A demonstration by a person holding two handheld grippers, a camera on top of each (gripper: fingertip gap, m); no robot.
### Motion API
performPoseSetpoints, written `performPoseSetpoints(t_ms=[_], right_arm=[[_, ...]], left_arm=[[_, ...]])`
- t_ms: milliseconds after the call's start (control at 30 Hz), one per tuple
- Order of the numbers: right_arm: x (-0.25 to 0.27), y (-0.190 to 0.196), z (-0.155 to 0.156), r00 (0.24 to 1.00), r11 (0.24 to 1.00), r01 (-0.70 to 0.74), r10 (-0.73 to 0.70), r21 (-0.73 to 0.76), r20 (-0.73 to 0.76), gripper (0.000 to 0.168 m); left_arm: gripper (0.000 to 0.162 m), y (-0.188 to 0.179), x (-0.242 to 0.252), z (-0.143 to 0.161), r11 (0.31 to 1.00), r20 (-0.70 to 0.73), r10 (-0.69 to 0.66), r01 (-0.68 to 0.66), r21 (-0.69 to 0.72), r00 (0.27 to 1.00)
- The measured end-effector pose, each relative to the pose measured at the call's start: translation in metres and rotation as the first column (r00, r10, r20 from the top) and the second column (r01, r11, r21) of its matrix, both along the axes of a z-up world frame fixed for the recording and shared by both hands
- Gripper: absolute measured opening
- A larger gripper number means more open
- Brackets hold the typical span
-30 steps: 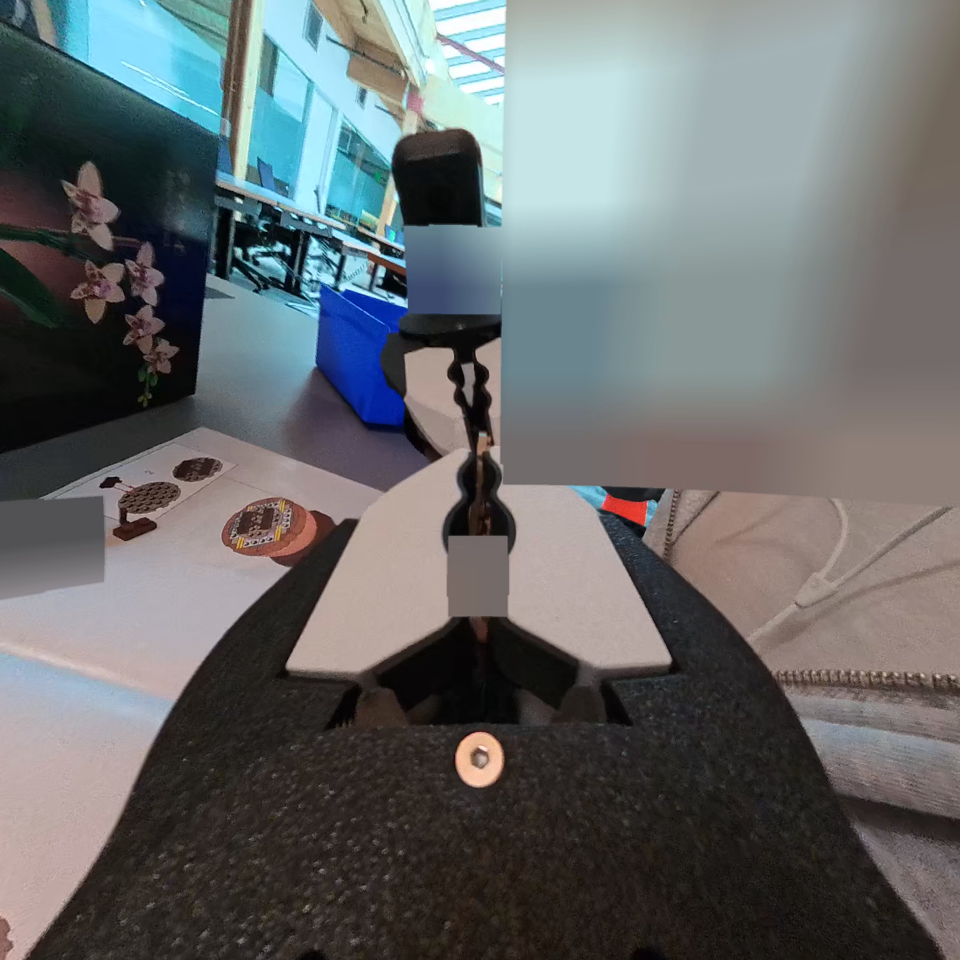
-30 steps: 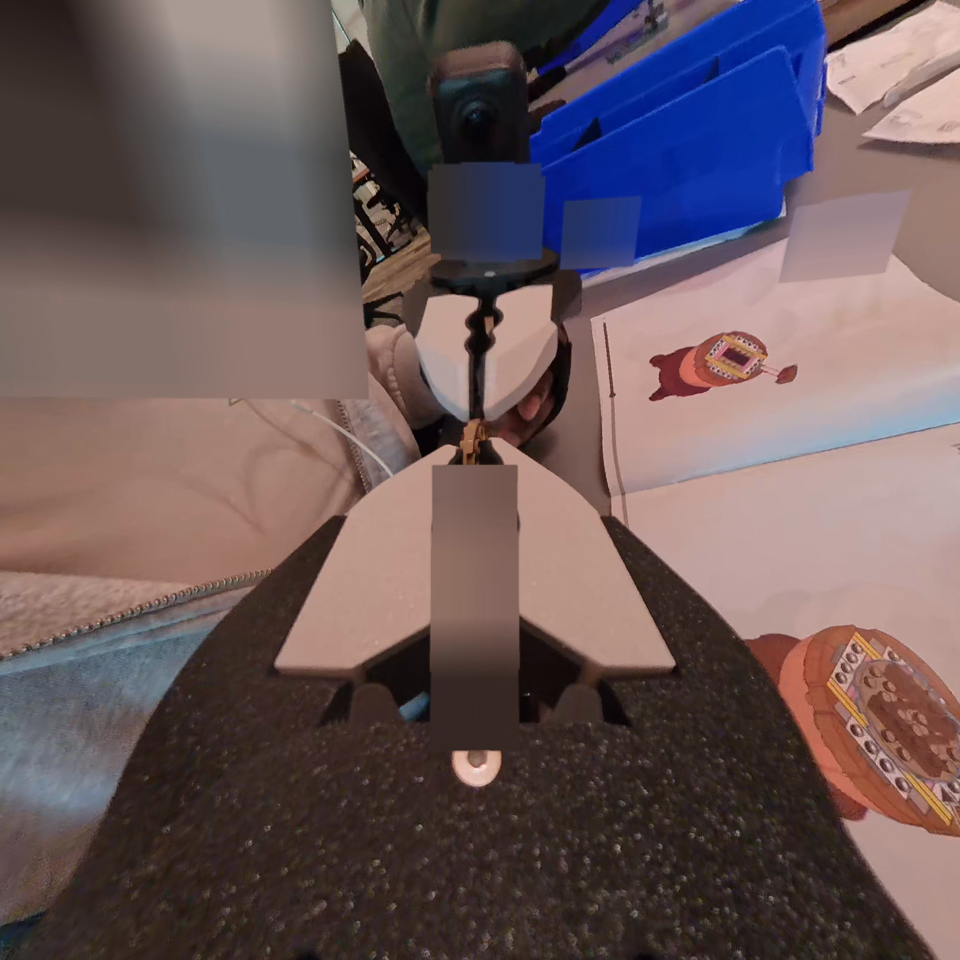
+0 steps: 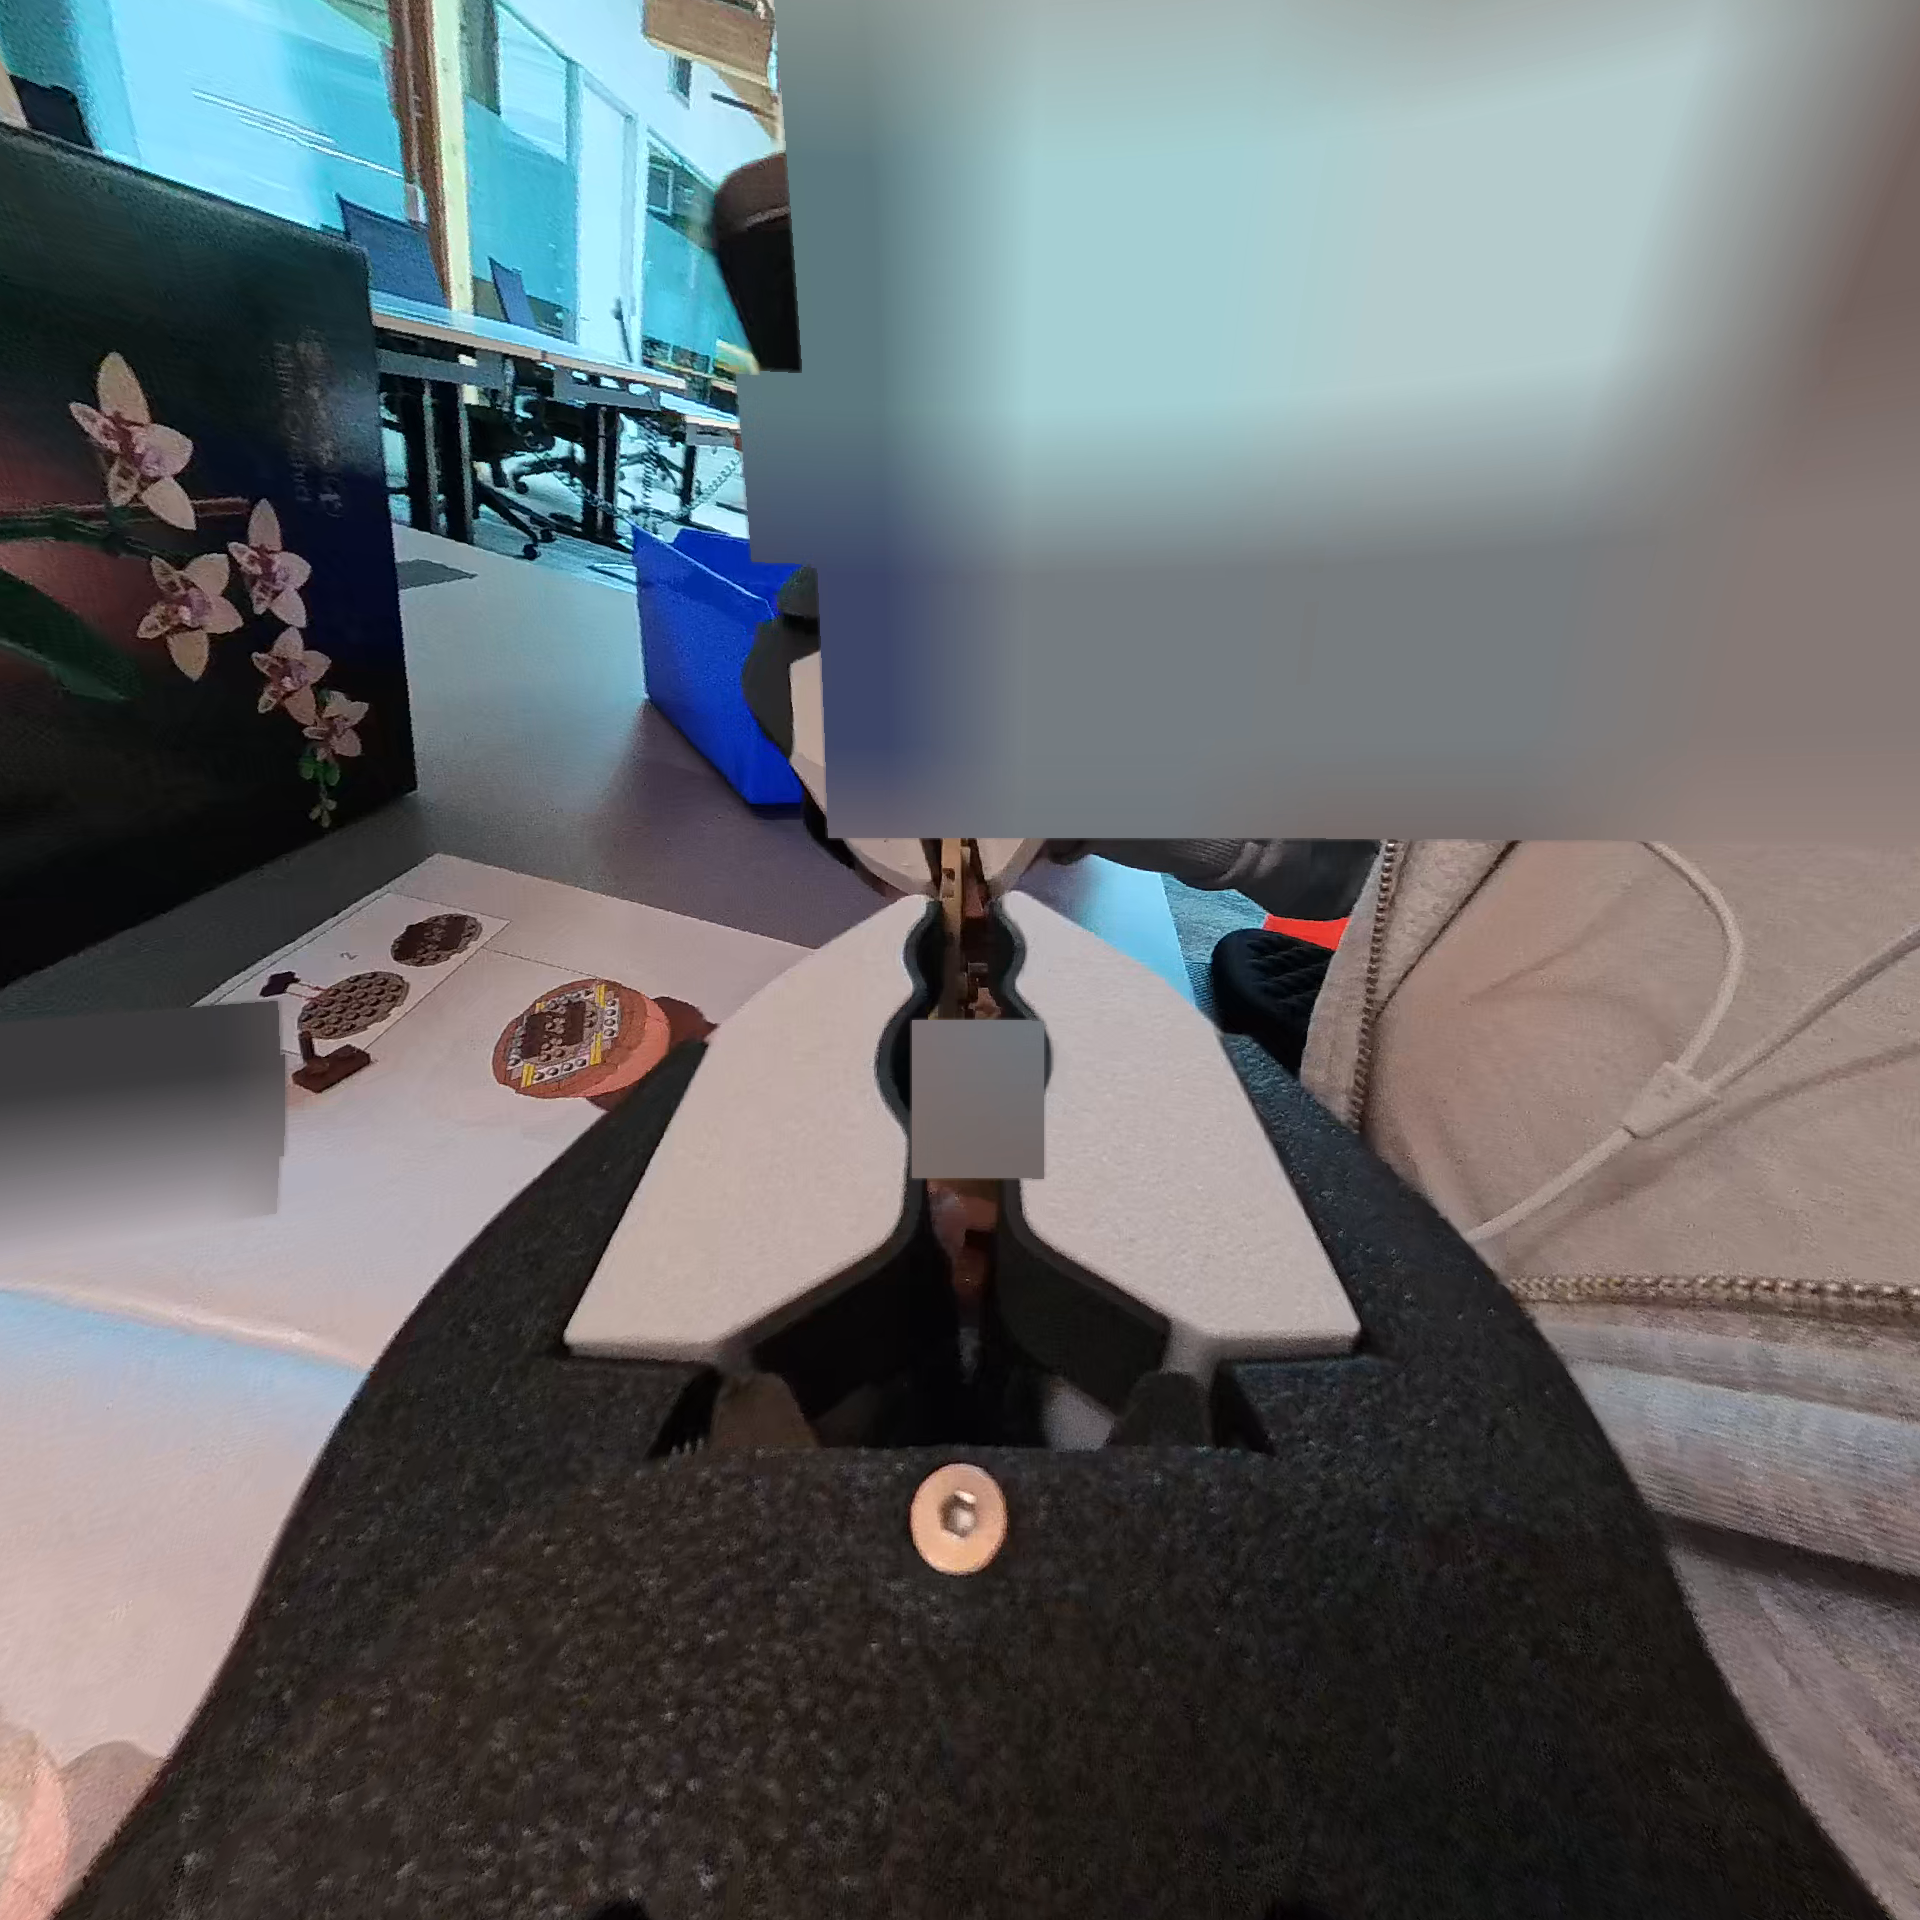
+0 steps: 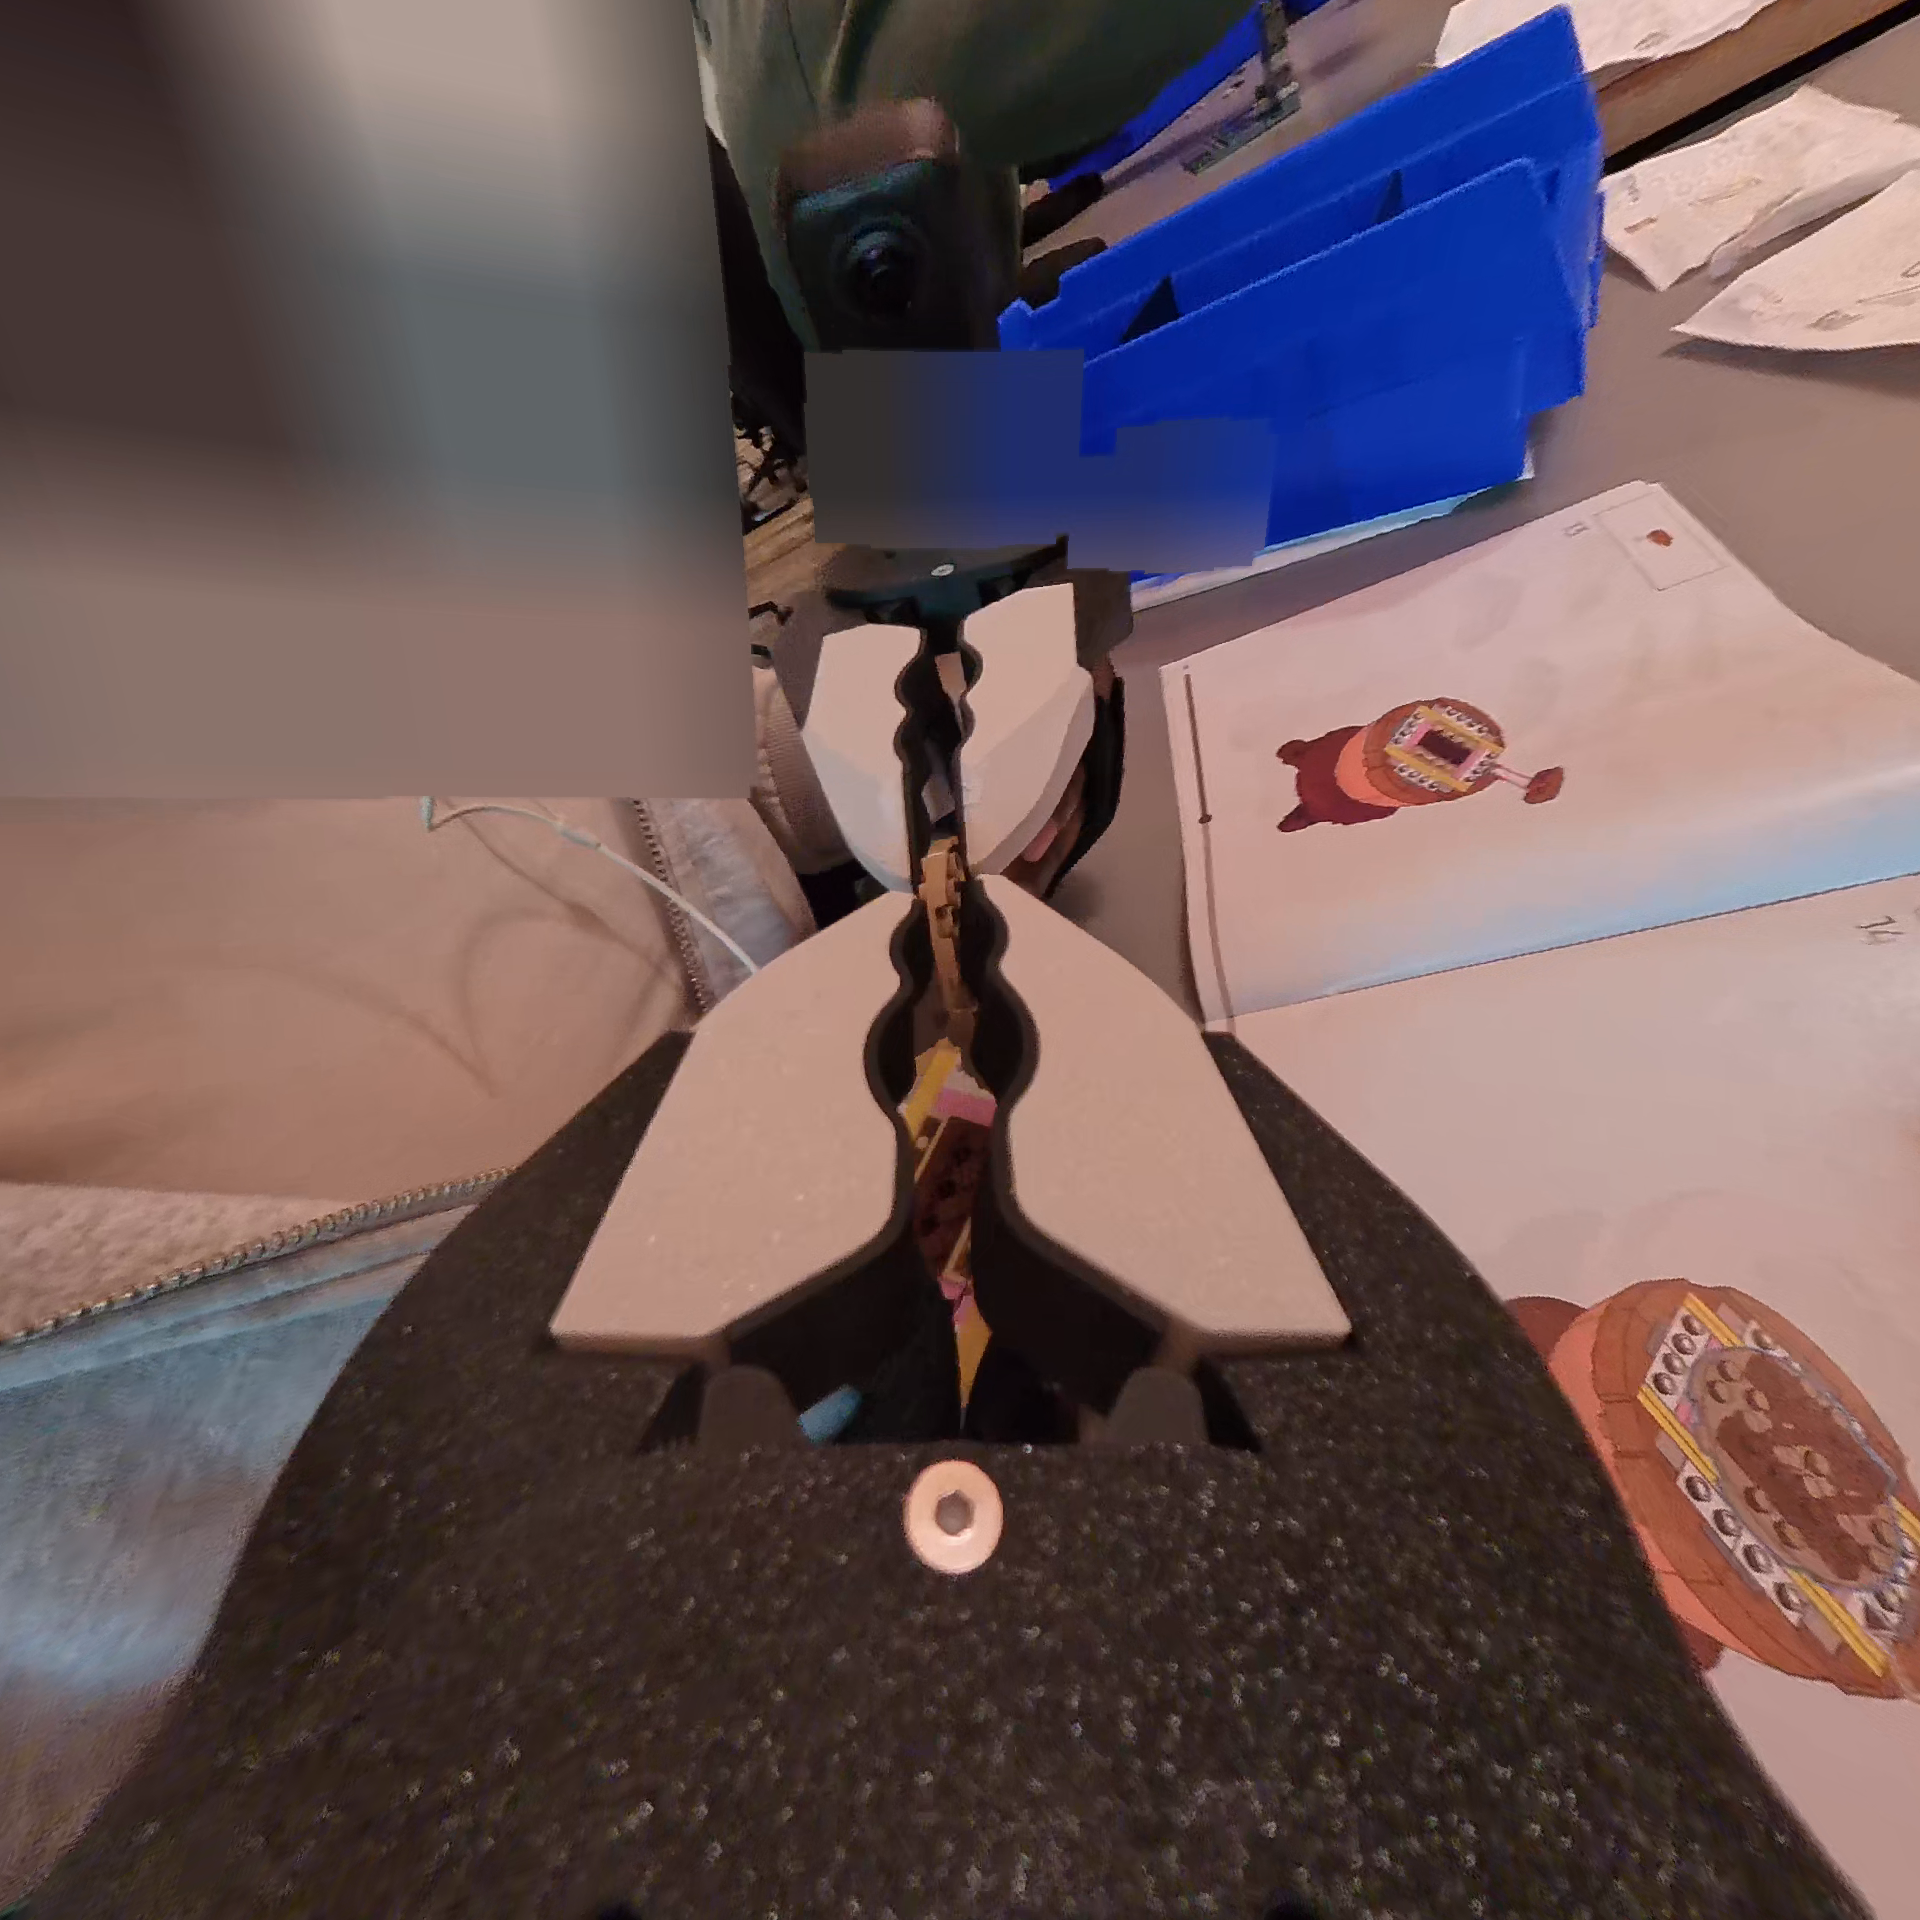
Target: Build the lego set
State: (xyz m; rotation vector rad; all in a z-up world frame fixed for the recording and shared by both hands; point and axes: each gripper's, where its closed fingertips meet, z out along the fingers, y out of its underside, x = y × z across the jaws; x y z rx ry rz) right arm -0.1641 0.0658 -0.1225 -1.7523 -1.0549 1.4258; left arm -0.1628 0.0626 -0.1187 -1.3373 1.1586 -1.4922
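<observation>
- Right now my right gripper (image 4: 951, 914) is pinched onto a thin tan studded lego piece (image 4: 943, 935), which stands upright between its pale fingers.
- My left gripper (image 3: 961, 914) meets it tip to tip, jaws pressed on the same tan piece, seen edge-on there.
- Below, the open white instruction booklet (image 4: 1558, 935) lies on the grey table (image 3: 540, 727), near blue plastic bins (image 4: 1351, 312).
</observation>
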Motion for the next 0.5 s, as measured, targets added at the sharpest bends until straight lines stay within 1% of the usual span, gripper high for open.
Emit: performPoseSetpoints(t_ms=[67,233,300,333,400,500], right_arm=[[0.0,0.004,-0.001,0.999,0.999,0.041,-0.041,0.032,0.018,0.005],[0.0,0.011,0.006,0.992,0.978,0.121,-0.125,0.17,0.014,0.006],[0.002,0.013,0.002,0.987,0.963,0.146,-0.158,0.225,0.039,0.008],[0.001,0.011,0.004,0.989,0.963,0.139,-0.146,0.232,0.015,0.007],[-0.001,0.007,0.006,0.991,0.978,0.132,-0.129,0.163,-0.03,0.006],[-0.001,0.007,0.006,0.99,0.993,0.115,-0.113,0.023,-0.085,0.005]], left_arm=[[0.007,0.004,0.0,-0.001,1.0,0.004,0.026,-0.026,-0.005,1.0],[0.006,0.009,0.0,0.008,0.994,0.056,0.071,-0.066,-0.091,0.996],[0.004,0.01,0.002,0.005,0.994,0.03,0.101,-0.099,-0.055,0.994],[0.004,0.009,0.002,0.006,0.995,0.031,0.094,-0.093,-0.048,0.995],[0.004,0.007,0.001,0.008,0.997,0.047,0.052,-0.049,-0.067,0.998],[0.007,0.007,0.0,0.006,0.999,0.016,0.006,-0.005,-0.048,1.0]])
